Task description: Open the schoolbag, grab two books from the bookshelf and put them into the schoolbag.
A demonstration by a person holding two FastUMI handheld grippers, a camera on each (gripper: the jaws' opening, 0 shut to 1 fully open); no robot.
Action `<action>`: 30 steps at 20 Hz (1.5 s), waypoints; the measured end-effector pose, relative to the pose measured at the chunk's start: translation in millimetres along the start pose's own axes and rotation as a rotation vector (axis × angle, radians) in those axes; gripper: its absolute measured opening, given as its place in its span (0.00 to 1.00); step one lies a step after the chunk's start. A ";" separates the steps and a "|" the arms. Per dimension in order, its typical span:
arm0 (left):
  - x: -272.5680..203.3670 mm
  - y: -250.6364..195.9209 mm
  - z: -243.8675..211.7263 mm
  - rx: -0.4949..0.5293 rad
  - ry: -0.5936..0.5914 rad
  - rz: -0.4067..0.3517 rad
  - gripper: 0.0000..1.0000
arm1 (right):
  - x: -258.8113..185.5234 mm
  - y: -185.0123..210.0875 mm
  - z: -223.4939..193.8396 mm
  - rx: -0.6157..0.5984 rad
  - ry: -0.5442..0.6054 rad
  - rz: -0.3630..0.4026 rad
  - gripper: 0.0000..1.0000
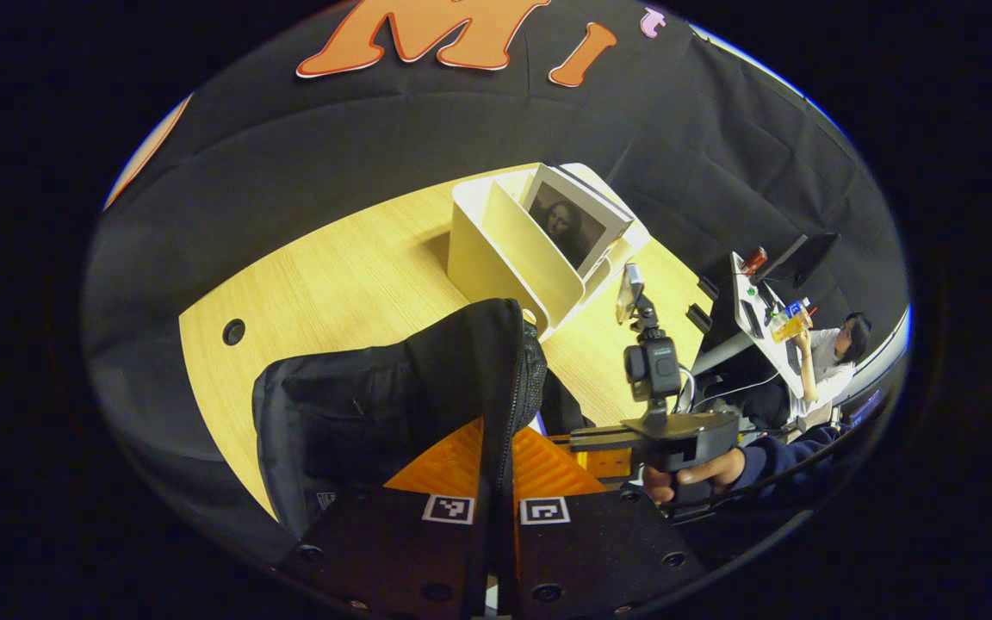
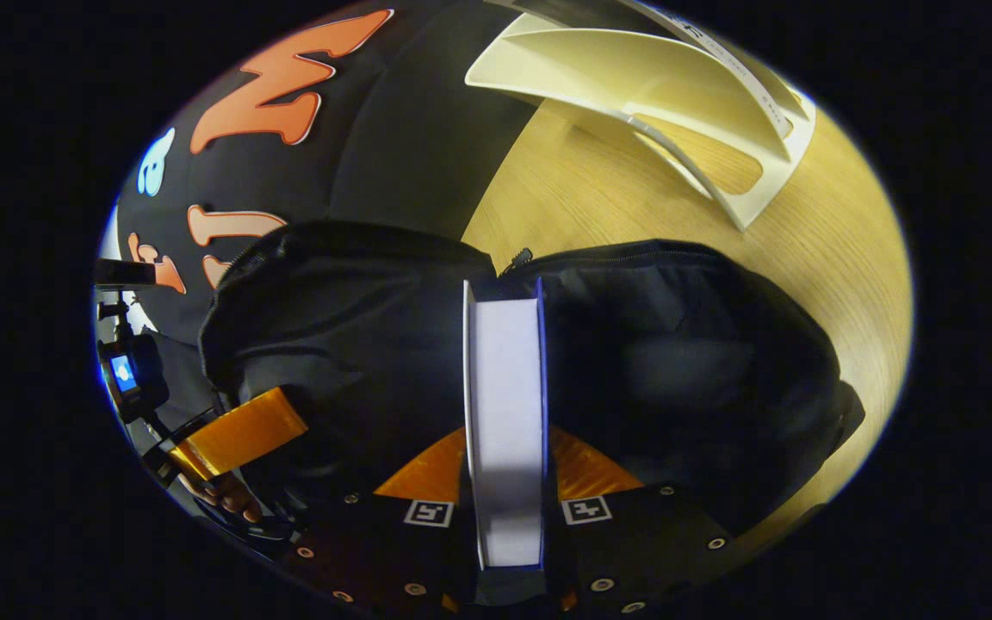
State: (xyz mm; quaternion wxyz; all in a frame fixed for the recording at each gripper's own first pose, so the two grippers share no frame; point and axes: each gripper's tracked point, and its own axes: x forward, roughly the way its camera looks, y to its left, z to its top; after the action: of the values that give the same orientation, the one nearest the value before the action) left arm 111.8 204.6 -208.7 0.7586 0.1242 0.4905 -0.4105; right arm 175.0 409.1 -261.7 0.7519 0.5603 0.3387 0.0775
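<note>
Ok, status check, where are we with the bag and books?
Left gripper shut on schoolbag rim, holding it open. Right gripper shut on book, at the bag mouth. Another book in bookshelf. Nothing blocking.

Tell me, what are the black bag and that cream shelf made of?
The schoolbag looks like matte woven fabric: it slumps, creases and has a zipper. The bookshelf seems smooth moulded plastic, perhaps painted wood: thin, even cream walls with rounded edges.
</note>
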 end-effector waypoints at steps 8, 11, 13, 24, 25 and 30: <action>1.7 0.9 -3.7 -0.045 -0.007 -0.024 0.06 | -35.9 -32.6 -5.2 -0.179 0.079 -0.208 0.98; 2.0 2.6 -5.9 -0.065 0.000 -0.010 0.06 | -67.7 -52.6 16.5 -0.257 0.072 -0.298 0.99; 4.3 3.3 -4.3 -0.085 -0.003 -0.002 0.06 | -91.5 -56.0 31.3 -0.321 0.068 -0.341 0.98; 15.3 5.2 -4.4 -0.119 0.010 0.069 0.06 | -193.1 -46.7 147.8 -0.560 0.042 -0.489 0.99; 14.2 5.9 -4.0 -0.117 0.010 0.079 0.06 | -200.4 -48.0 155.6 -0.586 0.045 -0.509 0.98; 15.9 6.8 -1.7 -0.135 0.012 0.102 0.06 | -225.4 -28.6 193.8 -0.651 0.090 -0.538 0.99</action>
State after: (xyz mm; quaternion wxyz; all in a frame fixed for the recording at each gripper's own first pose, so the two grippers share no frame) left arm 118.6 201.9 -224.4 0.7822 0.1002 0.5148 -0.3364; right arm 112.1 133.9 -164.5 0.8674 0.1814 0.4633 0.0058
